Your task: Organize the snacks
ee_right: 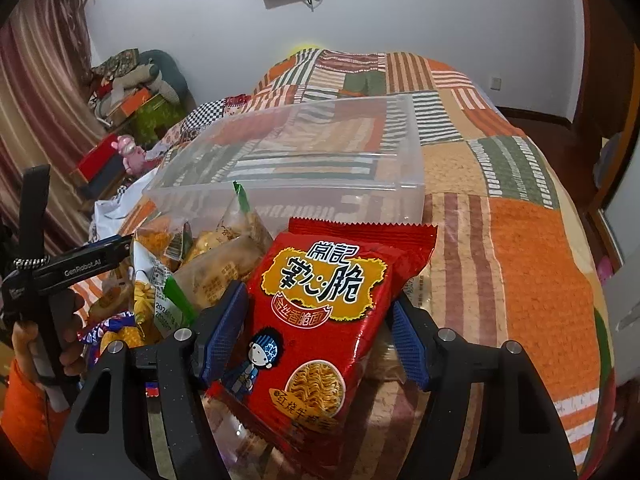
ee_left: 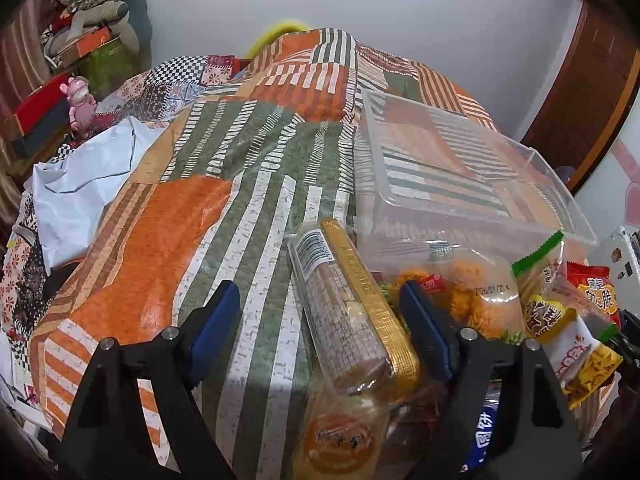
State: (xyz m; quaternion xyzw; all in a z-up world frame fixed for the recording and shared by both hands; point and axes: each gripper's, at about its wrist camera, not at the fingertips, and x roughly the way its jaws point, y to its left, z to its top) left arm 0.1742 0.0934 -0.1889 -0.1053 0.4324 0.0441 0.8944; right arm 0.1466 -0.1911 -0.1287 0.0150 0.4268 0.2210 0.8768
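A pile of wrapped snacks lies on a patchwork bedspread in front of an empty clear plastic bin (ee_left: 460, 168), which also shows in the right wrist view (ee_right: 304, 160). My left gripper (ee_left: 320, 320) is open, its blue pads either side of a long gold-edged biscuit pack (ee_left: 352, 312) without touching it. My right gripper (ee_right: 316, 328) stands around a red instant-noodle packet (ee_right: 320, 328), pads close to its sides; I cannot tell if they press it. The packet also shows in the left wrist view (ee_left: 592, 288). The left gripper shows at the left of the right wrist view (ee_right: 80, 264).
Other snacks: an orange crispy bag (ee_left: 472, 304), a yellow-white bag (ee_left: 568, 344), green-sealed packs (ee_right: 224, 256). A white sheet (ee_left: 80, 184) lies left on the bed. A pink toy (ee_left: 80, 100) and boxes stand at the far left. A wooden door (ee_left: 592, 80) is at the right.
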